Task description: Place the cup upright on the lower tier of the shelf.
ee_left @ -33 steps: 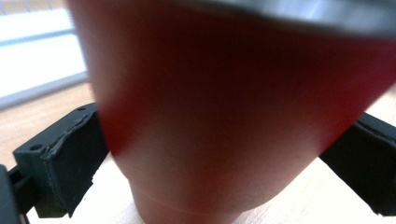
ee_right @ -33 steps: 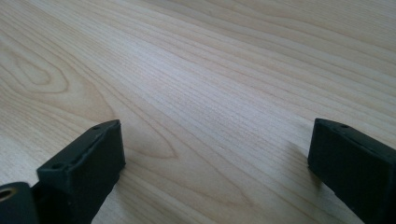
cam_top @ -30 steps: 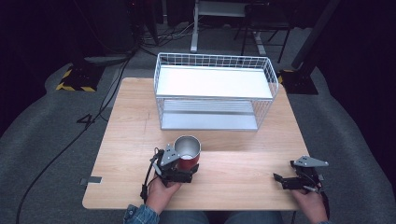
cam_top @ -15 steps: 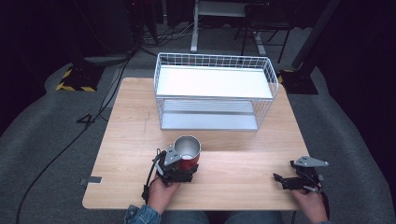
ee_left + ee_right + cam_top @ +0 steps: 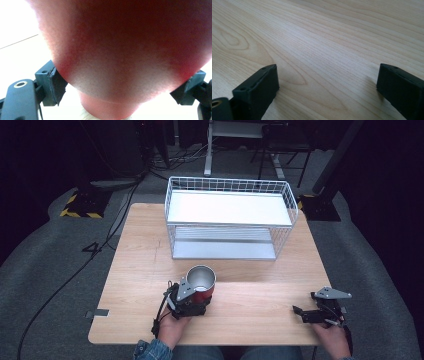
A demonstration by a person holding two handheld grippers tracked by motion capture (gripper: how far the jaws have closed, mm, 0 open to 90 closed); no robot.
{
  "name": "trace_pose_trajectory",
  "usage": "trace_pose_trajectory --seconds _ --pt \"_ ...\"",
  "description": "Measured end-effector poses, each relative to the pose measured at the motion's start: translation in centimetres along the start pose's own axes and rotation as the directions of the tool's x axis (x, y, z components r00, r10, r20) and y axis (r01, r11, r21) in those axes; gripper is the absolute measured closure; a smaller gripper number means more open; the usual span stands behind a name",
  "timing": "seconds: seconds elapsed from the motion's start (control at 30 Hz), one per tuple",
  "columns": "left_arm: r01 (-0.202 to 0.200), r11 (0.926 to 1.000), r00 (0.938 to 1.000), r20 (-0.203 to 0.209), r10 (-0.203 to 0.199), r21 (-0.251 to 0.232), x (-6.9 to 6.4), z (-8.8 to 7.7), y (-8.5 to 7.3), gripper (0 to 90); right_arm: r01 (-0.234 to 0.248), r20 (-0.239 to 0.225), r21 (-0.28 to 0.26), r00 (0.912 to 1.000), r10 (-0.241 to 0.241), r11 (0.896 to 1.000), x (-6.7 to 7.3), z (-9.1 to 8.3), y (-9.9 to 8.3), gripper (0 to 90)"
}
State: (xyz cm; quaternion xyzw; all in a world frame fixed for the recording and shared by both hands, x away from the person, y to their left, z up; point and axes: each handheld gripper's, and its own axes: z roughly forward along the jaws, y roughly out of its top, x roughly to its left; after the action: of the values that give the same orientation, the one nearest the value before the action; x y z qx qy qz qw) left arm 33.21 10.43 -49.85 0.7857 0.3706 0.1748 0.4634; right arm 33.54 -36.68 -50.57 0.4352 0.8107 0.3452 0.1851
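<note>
While the white wire rack (image 5: 230,217) at the far side of the wooden table (image 5: 130,270) carries nothing on either shelf, the red metal cup (image 5: 201,283) stands upright on the near-left part of the tabletop, well short of it. Its grasp appears complete: the left gripper (image 5: 191,296) has just been closing, and its pads (image 5: 53,85) now press both sides of the cup wall. Lifting and any placement remain; the right gripper (image 5: 305,312) rests wide open over bare wood near the right edge.
</note>
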Motion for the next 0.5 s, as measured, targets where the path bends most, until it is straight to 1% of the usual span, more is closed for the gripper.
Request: trace_pose_trajectory --seconds 0.17,0.3,0.43,0.47,0.5 --pt "-0.001 1.0000 1.0000 0.000 0.001 -0.002 -0.04 0.01 0.00 16.5 0.003 0.000 -0.006 1.0000 -0.003 1.000 0.01 -0.09 -0.03 7.4" --pt "-0.005 1.0000 1.0000 0.003 0.005 -0.002 -0.07 0.02 0.01 16.6 0.003 0.002 -0.007 1.0000 -0.003 1.000 -0.01 -0.10 -0.03 7.6" --pt "-0.006 1.0000 0.9999 0.012 0.006 0.002 -0.02 0.05 0.13 16.6 0.002 0.001 -0.008 1.0000 -0.002 1.000 0.00 -0.10 -0.03 7.8" --pt "0.001 1.0000 0.9998 0.018 -0.001 0.007 -0.04 0.09 0.25 16.6 0.003 0.000 -0.011 1.0000 -0.003 1.000 0.01 -0.13 -0.04 9.3" --pt "-0.002 0.9999 0.9998 0.020 0.002 0.011 -0.01 0.08 0.36 16.6 0.003 -0.003 -0.012 1.0000 -0.003 1.000 0.01 -0.14 -0.05 9.7"
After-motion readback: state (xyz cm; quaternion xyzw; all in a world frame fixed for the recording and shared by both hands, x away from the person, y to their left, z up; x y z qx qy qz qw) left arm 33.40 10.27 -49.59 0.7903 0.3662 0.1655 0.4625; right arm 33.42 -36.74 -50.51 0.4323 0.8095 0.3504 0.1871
